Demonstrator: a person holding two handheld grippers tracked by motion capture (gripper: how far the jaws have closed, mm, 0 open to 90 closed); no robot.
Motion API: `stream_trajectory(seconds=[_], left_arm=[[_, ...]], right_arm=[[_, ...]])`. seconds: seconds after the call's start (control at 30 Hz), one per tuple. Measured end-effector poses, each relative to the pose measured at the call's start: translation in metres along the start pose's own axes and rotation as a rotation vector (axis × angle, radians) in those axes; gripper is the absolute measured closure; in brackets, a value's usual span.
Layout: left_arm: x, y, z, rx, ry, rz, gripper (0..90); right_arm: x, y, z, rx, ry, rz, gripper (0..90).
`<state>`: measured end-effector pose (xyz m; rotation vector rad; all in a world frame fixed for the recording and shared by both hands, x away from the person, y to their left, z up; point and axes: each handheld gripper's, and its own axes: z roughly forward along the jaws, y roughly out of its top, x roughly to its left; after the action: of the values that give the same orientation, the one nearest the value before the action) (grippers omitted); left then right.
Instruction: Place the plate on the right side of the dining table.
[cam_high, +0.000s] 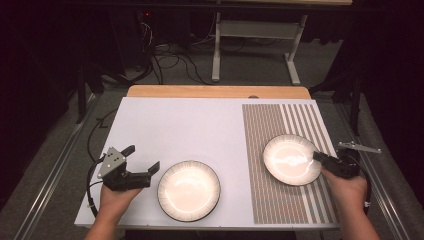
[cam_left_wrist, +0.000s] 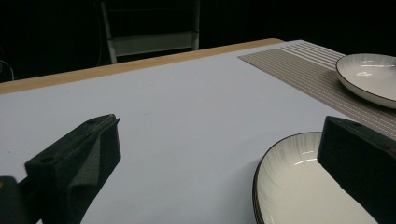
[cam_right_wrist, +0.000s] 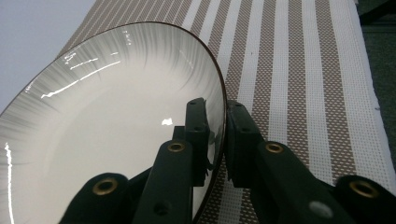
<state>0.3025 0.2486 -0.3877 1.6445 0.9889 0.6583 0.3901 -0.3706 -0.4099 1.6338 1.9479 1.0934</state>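
Plates are the matter here: the right plate (cam_high: 291, 159) rests on the striped mat (cam_high: 285, 200) at the table's right and is pinched at its right rim by the right gripper (cam_high: 318, 156). That pinch should be kept firm and the plate level. The left gripper (cam_high: 142, 158), jaws spread wide and empty, stands just left of the near plate (cam_high: 189, 190), whose rim should be straddled squarely.
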Motion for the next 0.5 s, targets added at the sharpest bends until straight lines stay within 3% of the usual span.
stream_trajectory(seconds=[0.23,0.37,0.5], left_arm=[[-0.0013,-0.0017,0.0003,0.005,0.002,0.001,0.1],[-0.0025,-0.0022,0.0008,0.009,0.002,0.003,0.1],[-0.0023,-0.0021,0.0004,0.014,-0.005,0.004,0.1]], right_arm=[[-0.0021,-0.0048,0.0053,0.021,-0.017,0.01,80.5],[0.0006,-0.0054,0.0056,0.018,-0.037,-0.029,78.0],[0.0041,-0.0064,0.0034,0.002,-0.078,-0.096,59.6]])
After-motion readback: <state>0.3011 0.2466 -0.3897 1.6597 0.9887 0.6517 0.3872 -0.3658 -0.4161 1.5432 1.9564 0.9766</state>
